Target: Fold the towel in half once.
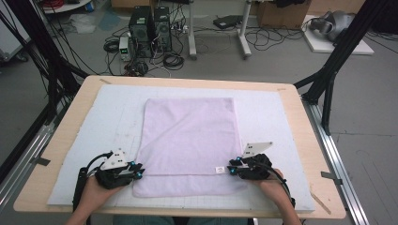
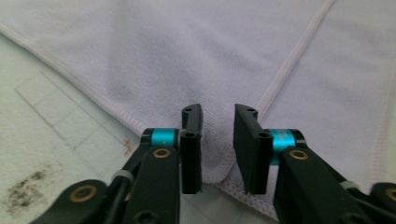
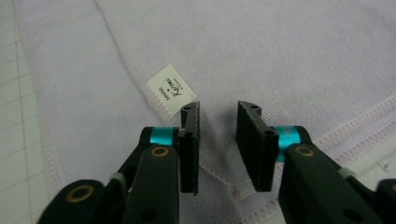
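Lilac towel [image 1: 187,140] on the table's white mat [image 1: 272,112], its far part folded toward the near edge; left gripper [image 1: 137,171] and right gripper [image 1: 231,168], jaws apart over the folded layer's corners, further folds remaining.

Bare white mat [image 1: 277,112] open on the towel's right, same on its left, far strip of the table [image 1: 187,81] clear to cross, lavender towel [image 1: 187,136] flat and low, black frame posts [image 1: 328,75] crowding both far corners
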The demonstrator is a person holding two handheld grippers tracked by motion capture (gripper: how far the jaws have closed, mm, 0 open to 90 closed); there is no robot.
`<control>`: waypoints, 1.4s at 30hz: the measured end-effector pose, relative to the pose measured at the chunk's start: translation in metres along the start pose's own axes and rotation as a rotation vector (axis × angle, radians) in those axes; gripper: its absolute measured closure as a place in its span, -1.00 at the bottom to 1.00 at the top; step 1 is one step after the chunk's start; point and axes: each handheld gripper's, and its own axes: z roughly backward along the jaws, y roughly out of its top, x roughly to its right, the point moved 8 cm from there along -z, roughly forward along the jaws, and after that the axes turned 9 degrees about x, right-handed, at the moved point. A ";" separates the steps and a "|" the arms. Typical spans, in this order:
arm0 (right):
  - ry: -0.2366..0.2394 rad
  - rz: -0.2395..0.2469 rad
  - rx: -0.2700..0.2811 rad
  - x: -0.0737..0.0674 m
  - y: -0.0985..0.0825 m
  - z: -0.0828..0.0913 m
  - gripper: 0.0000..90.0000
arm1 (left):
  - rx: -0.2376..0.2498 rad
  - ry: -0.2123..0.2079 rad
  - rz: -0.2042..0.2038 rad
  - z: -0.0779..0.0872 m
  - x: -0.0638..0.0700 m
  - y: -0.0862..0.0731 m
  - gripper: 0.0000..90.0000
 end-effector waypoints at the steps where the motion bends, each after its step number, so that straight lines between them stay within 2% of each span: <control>1: -0.005 0.008 -0.001 0.000 0.000 0.000 0.77 | 0.005 -0.005 0.000 0.000 0.000 0.000 0.72; 2: 0.002 0.015 -0.002 -0.001 0.000 0.001 0.88 | 0.008 -0.006 0.005 0.000 -0.001 0.000 0.78; 4: -0.004 0.029 -0.005 -0.001 0.001 0.001 0.93 | 0.011 -0.006 0.016 0.000 -0.001 0.000 0.92; 7: -0.005 0.034 0.008 -0.001 0.005 0.005 0.94 | 0.018 -0.003 0.018 0.002 -0.001 0.003 0.95; 11: 0.000 0.043 0.041 -0.003 0.014 0.015 0.94 | 0.069 0.007 0.026 0.014 0.001 0.017 0.95; 14: 0.001 0.065 0.077 -0.005 0.026 0.028 0.94 | 0.093 0.008 0.013 0.023 0.006 0.029 0.95; 16: 0.000 0.082 0.098 -0.010 0.033 0.038 0.94 | 0.100 0.000 -0.010 0.029 0.015 0.035 0.96; 18: 0.016 0.103 0.110 -0.017 0.035 0.050 0.94 | 0.104 -0.020 -0.012 0.034 0.025 0.036 0.96; 20: 0.041 0.113 0.097 -0.027 0.030 0.062 0.94 | 0.094 -0.053 -0.017 0.039 0.035 0.032 0.96; 21: 0.067 0.112 0.092 -0.031 0.027 0.066 0.93 | 0.079 -0.084 -0.018 0.040 0.042 0.026 0.95; 22: 0.122 0.092 0.077 -0.039 0.020 0.069 0.87 | 0.061 -0.103 -0.010 0.040 0.045 0.021 0.91; 23: 0.127 0.083 0.060 -0.041 0.014 0.069 0.71 | 0.045 -0.108 -0.007 0.040 0.046 0.016 0.77; 24: 0.117 0.072 0.042 -0.040 0.009 0.068 0.69 | 0.038 -0.109 0.007 0.038 0.045 0.012 0.64; 26: 0.092 0.055 0.048 -0.033 0.004 0.064 0.52 | 0.034 -0.089 0.028 0.036 0.041 0.010 0.47; 28: 0.055 0.030 0.056 -0.021 0.004 0.056 0.42 | 0.039 -0.066 0.024 0.034 0.037 0.011 0.33; 30: 0.030 0.007 0.063 -0.011 0.005 0.048 0.31 | 0.018 -0.051 0.013 0.030 0.035 0.009 0.24; 32: -0.005 -0.005 0.042 -0.001 0.003 0.039 0.24 | -0.013 -0.043 -0.002 0.025 0.035 0.003 0.13; 33: -0.007 -0.014 0.035 0.002 0.002 0.036 0.22 | -0.022 -0.045 -0.002 0.023 0.035 -0.001 0.09; 35: -0.013 -0.024 0.022 0.004 -0.001 0.031 0.18 | -0.040 -0.054 -0.004 0.021 0.037 -0.008 0.05; 38: -0.012 -0.019 0.011 0.001 -0.005 0.028 0.13 | -0.012 -0.036 -0.018 0.019 0.039 -0.011 0.07; 42: -0.016 -0.029 0.021 -0.002 -0.008 0.029 0.12 | -0.008 -0.009 -0.051 0.018 0.041 -0.012 0.34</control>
